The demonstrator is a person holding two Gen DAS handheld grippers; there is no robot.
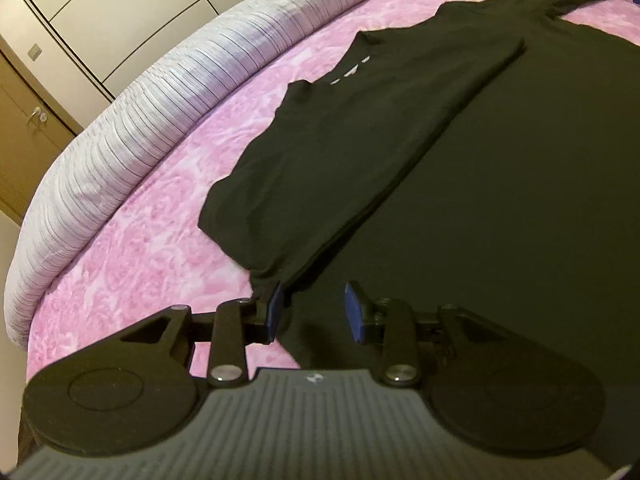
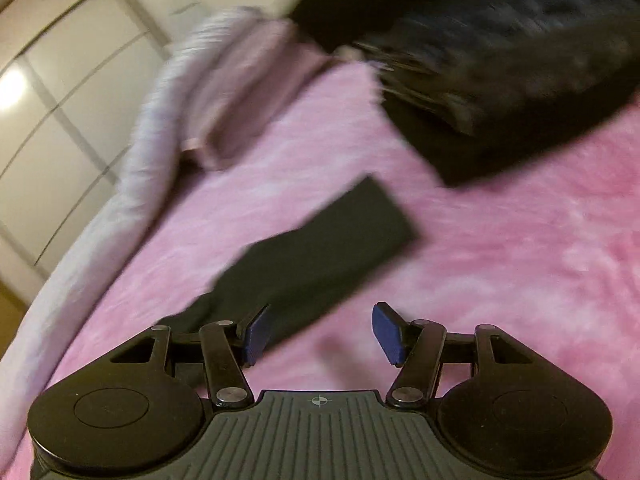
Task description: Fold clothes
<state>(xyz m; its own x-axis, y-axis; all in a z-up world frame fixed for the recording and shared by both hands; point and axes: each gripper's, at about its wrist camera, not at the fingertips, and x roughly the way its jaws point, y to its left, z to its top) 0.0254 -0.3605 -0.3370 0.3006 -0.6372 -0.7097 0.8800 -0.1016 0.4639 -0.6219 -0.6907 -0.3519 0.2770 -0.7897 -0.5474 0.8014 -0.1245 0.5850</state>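
Left wrist view: left tool (image 1: 315,307), two black fingers with blue pads, jaws partly apart, nothing pinched between the pads. One black cotton T-shirt (image 1: 460,168) lies flat on the pink patterned bedspread (image 1: 168,216), directly ahead of this tool and under it; one side panel is folded over onto the body, its long edge running away from the tool, white lettering partly visible at the far end. The near corner of the fold lies just beside the tool's left pad (image 1: 274,312); contact cannot be judged. One grey-white ribbed duvet (image 1: 152,92), rolled along the bed edge, left of the tool. Cream wardrobe doors (image 1: 120,4) beyond it.

Right wrist view, blurred: right tool (image 2: 320,334), same build, jaws standing wide, nothing between the pads. One black sleeve (image 2: 320,240) of the garment lies on the bedspread, ahead and slightly left of this tool, its near end passing just behind the tool's left finger. One pile of dark clothing (image 2: 500,64), ahead and to the right, well apart. One pale pink folded item (image 2: 244,92), ahead left.
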